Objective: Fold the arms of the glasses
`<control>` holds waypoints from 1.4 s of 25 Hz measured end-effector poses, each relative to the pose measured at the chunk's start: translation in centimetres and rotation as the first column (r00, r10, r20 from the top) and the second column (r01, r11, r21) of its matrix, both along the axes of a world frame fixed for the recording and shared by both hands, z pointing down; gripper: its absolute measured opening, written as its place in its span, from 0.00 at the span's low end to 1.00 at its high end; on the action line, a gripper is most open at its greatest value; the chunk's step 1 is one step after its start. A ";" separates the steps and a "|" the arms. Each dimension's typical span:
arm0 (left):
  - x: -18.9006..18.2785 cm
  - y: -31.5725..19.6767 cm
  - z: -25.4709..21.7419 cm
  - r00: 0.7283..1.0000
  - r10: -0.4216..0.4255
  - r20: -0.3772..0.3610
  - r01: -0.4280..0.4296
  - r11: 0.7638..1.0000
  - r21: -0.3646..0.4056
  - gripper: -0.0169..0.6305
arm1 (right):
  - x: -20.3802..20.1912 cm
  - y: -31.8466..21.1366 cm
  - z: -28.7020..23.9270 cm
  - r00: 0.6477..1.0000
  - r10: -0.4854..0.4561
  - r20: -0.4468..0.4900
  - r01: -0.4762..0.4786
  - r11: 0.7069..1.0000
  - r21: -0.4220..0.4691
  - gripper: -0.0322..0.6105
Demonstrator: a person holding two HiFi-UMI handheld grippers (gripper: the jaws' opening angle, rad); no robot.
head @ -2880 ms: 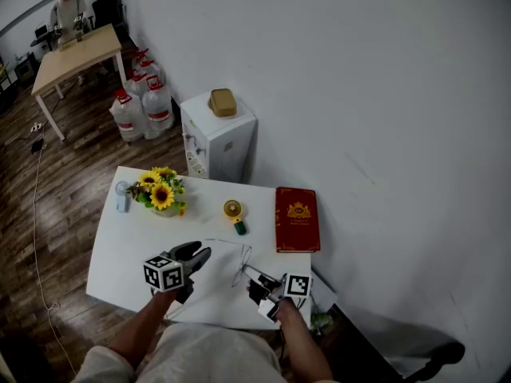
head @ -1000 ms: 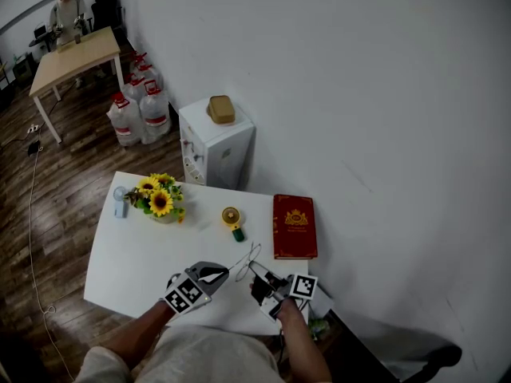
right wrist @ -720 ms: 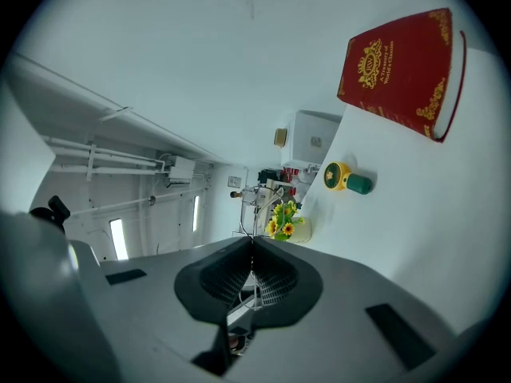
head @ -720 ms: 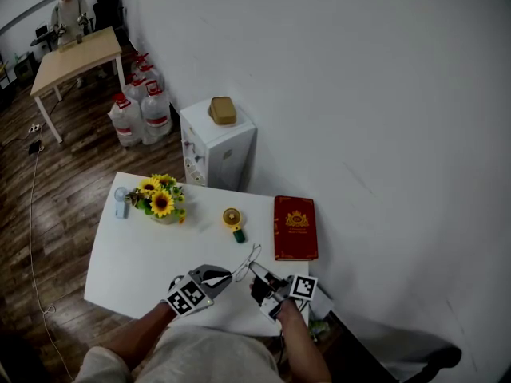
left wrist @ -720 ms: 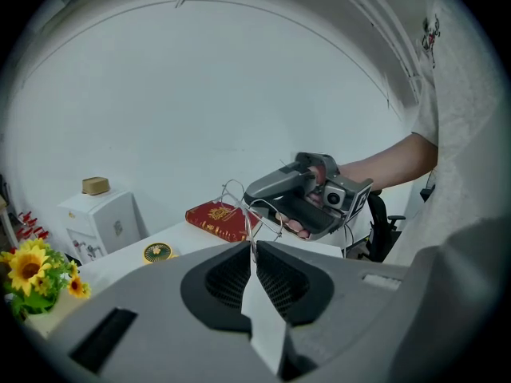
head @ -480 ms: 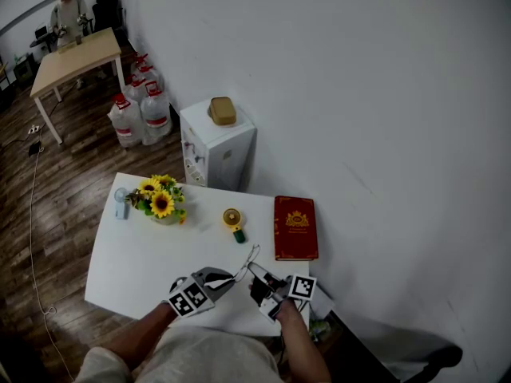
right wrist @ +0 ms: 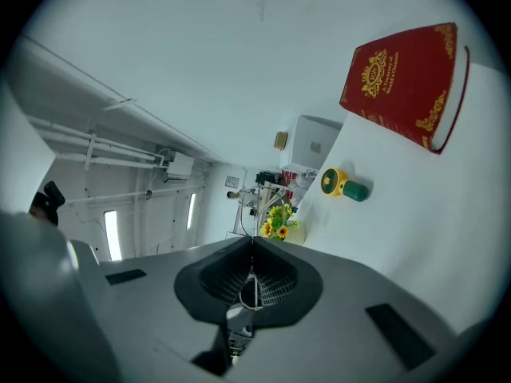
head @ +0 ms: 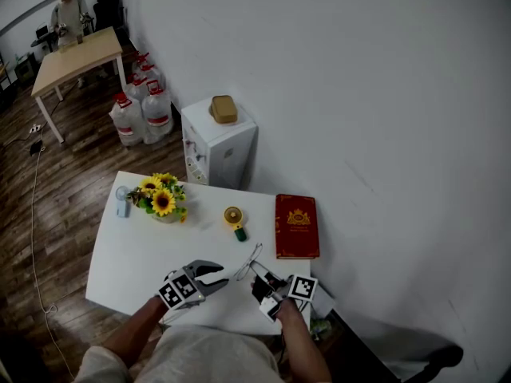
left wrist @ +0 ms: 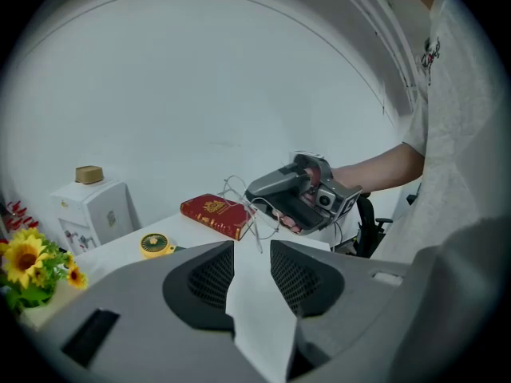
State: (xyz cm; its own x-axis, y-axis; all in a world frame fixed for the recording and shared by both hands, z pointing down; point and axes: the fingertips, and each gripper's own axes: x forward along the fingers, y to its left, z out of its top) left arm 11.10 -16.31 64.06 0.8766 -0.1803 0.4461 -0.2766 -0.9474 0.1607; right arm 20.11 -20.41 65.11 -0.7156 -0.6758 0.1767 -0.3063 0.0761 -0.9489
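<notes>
Over on the left of the white surface [head: 120, 254] sits a pot of sunflowers [head: 160, 199], with a small pale blue object [head: 121, 201] just beside it. Now the left gripper [left wrist: 252, 247], low near the front edge: its jaws have just been opening and stand apart, with nothing between them but bare surface. It points across at the glasses, close to them but not touching. Further back, mid-surface, lies a little yellow fan [head: 232, 215] with a green handle.

And here are the glasses [head: 250, 258], a thin wire frame held up off the surface near the front edge, right between the two grippers. The right gripper [right wrist: 253, 242] has them: its jaws are pressed together with a sliver of wire pinched between the pads, and the frame sticks out past the tips. From the left gripper view, one thin piece of the frame hangs down toward the surface.

At the right, a red book [head: 297, 227] with gold trim lies flat by the wall, well clear of both grippers.
</notes>
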 end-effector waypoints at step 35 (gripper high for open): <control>-9.4 -9.6 -3.1 0.859 -0.511 0.009 0.505 0.851 0.148 0.06 | -0.2 -0.9 -4.5 0.996 0.014 -0.092 0.013 0.958 0.287 0.07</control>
State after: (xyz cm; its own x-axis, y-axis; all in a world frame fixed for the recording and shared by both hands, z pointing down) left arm 1.67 -25.87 60.94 0.6251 -0.6561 0.4228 -0.7292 -0.6841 0.0164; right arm 19.89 -21.34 60.62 -0.7051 -0.7079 0.0406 -0.3912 0.3406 -0.8550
